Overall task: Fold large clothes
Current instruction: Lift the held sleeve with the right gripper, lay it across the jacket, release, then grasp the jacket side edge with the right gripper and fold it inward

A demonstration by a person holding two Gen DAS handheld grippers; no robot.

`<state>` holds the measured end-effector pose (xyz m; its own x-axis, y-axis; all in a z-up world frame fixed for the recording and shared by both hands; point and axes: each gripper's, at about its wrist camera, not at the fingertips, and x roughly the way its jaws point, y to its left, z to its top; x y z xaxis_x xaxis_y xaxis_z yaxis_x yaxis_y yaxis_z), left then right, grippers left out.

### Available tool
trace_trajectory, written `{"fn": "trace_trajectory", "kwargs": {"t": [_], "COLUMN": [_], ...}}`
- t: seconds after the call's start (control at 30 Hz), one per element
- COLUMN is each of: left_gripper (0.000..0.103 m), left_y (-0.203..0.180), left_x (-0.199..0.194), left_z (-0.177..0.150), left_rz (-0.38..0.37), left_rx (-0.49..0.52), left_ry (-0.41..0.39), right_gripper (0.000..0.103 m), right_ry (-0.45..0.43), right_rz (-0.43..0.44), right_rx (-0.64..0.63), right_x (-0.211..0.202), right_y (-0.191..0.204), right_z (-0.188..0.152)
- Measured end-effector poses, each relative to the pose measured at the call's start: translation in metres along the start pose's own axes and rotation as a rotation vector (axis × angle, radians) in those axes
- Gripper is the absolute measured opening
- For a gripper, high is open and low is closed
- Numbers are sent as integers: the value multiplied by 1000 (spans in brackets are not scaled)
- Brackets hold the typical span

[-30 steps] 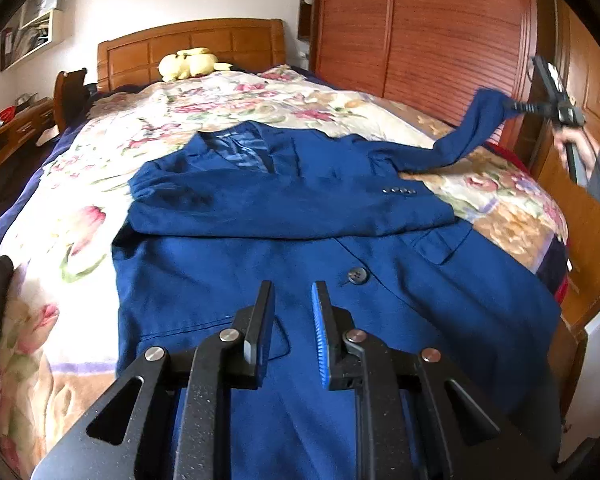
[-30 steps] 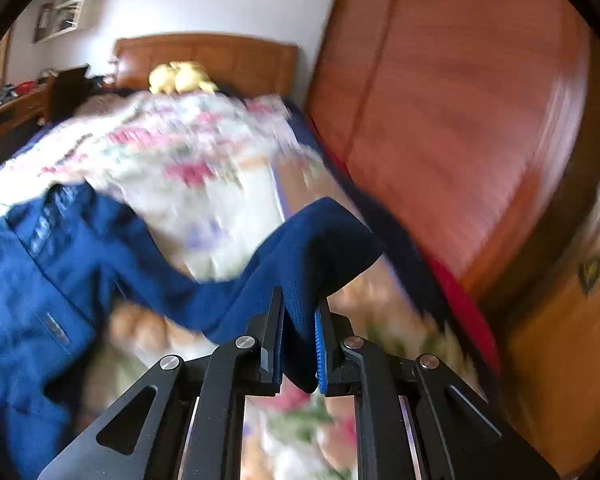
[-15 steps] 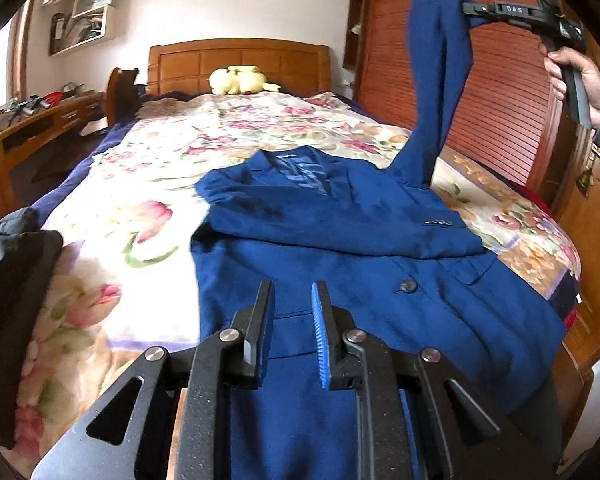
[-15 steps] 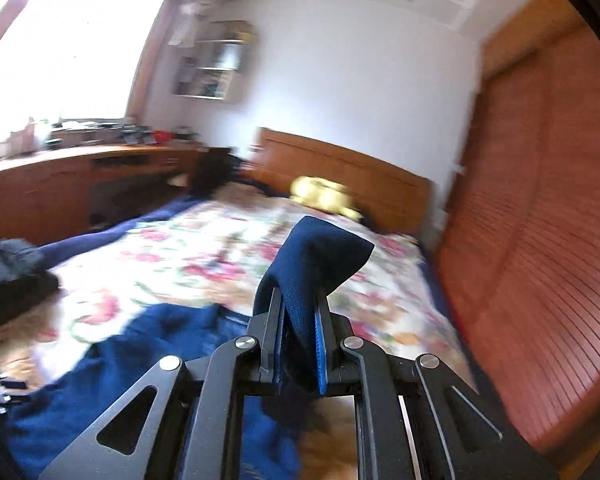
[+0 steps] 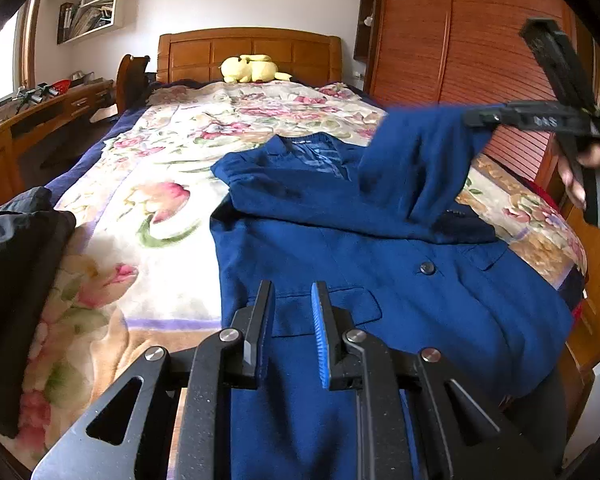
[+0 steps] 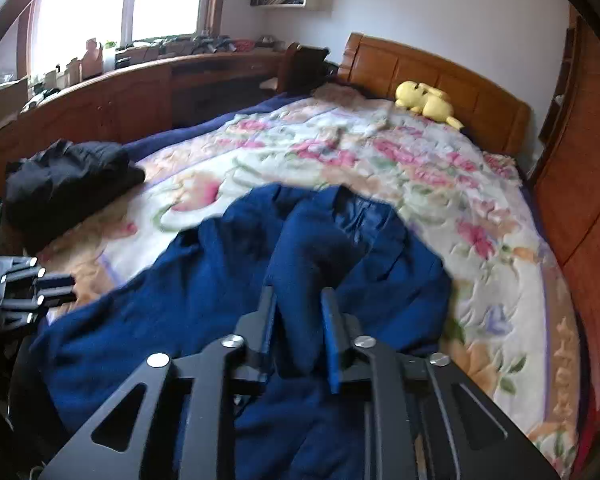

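A blue suit jacket point(image 5: 364, 256) lies front up on the floral bedspread point(image 5: 148, 216), one sleeve folded across its chest. My right gripper point(image 6: 298, 320) is shut on the other sleeve's cuff point(image 6: 300, 264) and holds it above the jacket's chest; it also shows in the left wrist view point(image 5: 476, 120) with the sleeve point(image 5: 416, 164) draped down from it. My left gripper point(image 5: 292, 312) is open and empty above the jacket's lower hem, and it shows at the left edge of the right wrist view point(image 6: 32, 292).
A black garment point(image 6: 64, 184) lies at the bed's left side. A yellow plush toy point(image 5: 252, 68) sits by the wooden headboard. A wooden wardrobe point(image 5: 460, 40) runs along the right, a long desk point(image 6: 140, 84) along the left.
My right gripper has swung the sleeve from out at the right, up high, then down and inward over the jacket's chest. My left gripper stays open over the hem.
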<state>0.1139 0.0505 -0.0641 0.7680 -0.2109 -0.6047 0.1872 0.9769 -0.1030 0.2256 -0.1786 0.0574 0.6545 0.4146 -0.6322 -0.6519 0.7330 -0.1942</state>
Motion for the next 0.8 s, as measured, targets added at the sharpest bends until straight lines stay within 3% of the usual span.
{"fn": "trace_trajectory", "kwargs": {"t": [0.1, 0.2, 0.33, 0.5, 0.6, 0.8], "left_gripper": [19, 19, 19, 19, 19, 19], "left_y": [-5, -9, -16, -33, -43, -48], "left_x": [3, 8, 15, 27, 31, 31], "left_z": [-1, 1, 0, 0, 1, -1], "left_rz": [-11, -30, -57, -100, -107, -107], "left_rx": [7, 11, 23, 53, 78, 81], "left_ry": [4, 14, 34, 66, 73, 81], "right_gripper": [49, 55, 56, 56, 56, 56], "right_ry": [-31, -56, -54, 30, 77, 111], "right_rz": [72, 85, 57, 15, 47, 139], "right_rx": [16, 34, 54, 138, 223, 280], "right_x": [-6, -15, -15, 15, 38, 82], "right_y": [-22, -39, -40, -59, -63, -50], "right_z": [5, 2, -30, -96, -116, -115]}}
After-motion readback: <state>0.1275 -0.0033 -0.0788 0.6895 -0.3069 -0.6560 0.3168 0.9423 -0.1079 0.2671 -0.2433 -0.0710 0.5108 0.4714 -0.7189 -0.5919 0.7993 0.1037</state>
